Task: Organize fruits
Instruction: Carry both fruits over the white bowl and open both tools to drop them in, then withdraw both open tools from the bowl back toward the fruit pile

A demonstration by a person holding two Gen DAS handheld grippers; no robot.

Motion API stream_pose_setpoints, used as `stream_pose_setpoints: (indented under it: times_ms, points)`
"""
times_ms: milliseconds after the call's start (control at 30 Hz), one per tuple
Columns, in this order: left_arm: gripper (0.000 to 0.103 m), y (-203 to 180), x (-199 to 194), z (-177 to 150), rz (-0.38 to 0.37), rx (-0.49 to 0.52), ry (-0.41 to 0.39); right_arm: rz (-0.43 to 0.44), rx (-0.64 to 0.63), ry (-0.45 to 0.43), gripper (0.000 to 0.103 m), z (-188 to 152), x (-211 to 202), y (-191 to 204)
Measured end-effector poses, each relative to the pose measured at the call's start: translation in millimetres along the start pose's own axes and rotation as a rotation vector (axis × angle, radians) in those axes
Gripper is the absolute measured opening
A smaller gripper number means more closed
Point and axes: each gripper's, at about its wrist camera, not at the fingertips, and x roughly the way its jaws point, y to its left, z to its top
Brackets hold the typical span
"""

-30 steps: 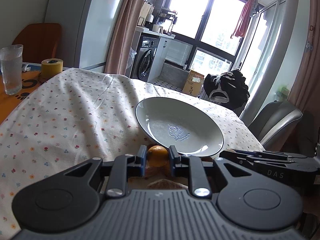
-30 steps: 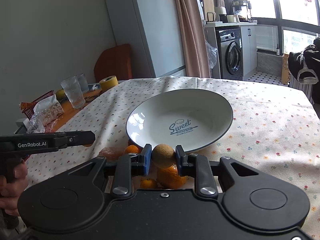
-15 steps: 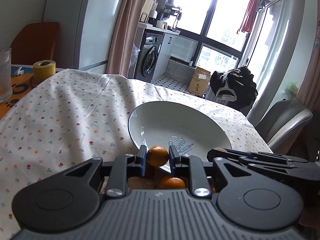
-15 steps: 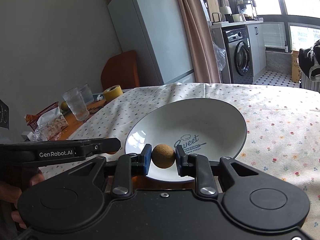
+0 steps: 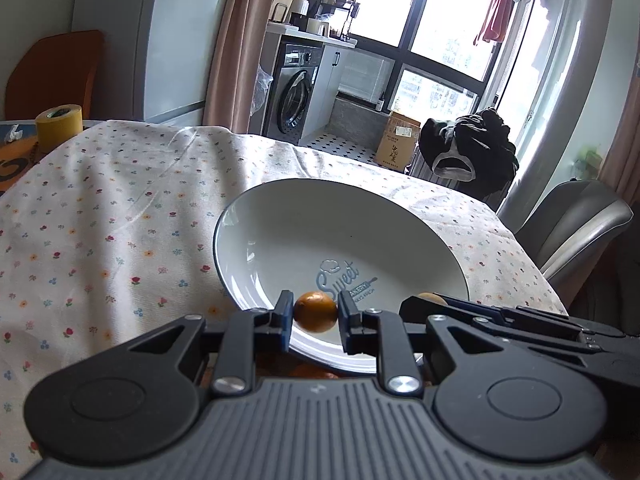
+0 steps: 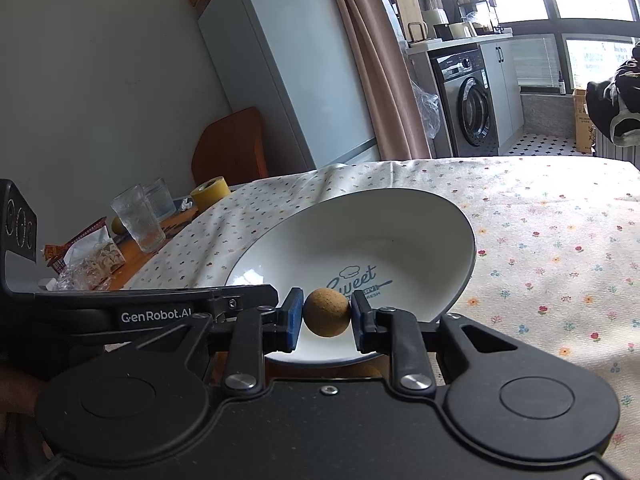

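My left gripper [image 5: 316,318] is shut on a small orange [image 5: 316,311], held over the near rim of the white plate [image 5: 280,240] printed "Sweet". My right gripper [image 6: 326,316] is shut on a round brown fruit [image 6: 327,312], also above the plate's [image 6: 400,232] near edge. In the left wrist view the right gripper [image 5: 428,302] comes in from the right with the brown fruit [image 5: 430,298] just showing. In the right wrist view the left gripper's body [image 6: 156,310] lies at the left. More orange fruit [image 5: 312,370] peeks out below the plate rim, mostly hidden.
The plate rests on a flowered tablecloth [image 5: 100,220]. At the far left stand drinking glasses [image 6: 138,222], a yellow tape roll [image 6: 210,192] and snack packets [image 6: 88,256]. An orange chair [image 6: 228,148] stands behind, and a grey chair [image 5: 580,220] stands at the right table edge.
Both grippers have lifted their fruits off the pile beside the plate and carried them forward over the plate's near rim. Each stays shut on its fruit.
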Motion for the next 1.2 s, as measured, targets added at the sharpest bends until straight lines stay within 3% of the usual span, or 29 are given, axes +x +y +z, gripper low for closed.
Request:
stream_pose_setpoints:
  times_ms: [100,367,467,567,767,1033,1200]
  points:
    - [0.023,-1.9,1.9,-0.9,-0.001,-0.01,-0.009,0.002,0.021,-0.005,0.03,-1.1,0.6,-1.6]
    - [0.031,2.7,-14.0,-7.6,0.014,-0.037,-0.039,-0.029,-0.003,-0.046,0.061,-1.0,-4.7,3.3]
    - [0.053,3.0,-24.4,-9.2,0.085,-0.042,-0.048,-0.038,0.004,-0.062,0.071,-0.5,-6.1,4.7]
    - [0.062,8.0,-36.1,-10.7,0.101,-0.046,-0.075,-0.04,0.008,-0.072,0.08,-0.3,-7.5,5.7]
    - [0.079,19.9,-64.0,-11.0,0.12,-0.07,-0.129,-0.038,0.009,-0.059,0.089,2.8,-10.8,12.9]
    - [0.086,24.9,-85.7,-14.5,0.134,-0.062,-0.153,-0.05,-0.019,-0.065,0.102,1.6,-26.1,28.9]
    - [0.092,26.6,-96.1,-18.6,0.145,-0.064,-0.163,-0.043,-0.027,-0.079,0.103,1.1,-38.5,35.7]
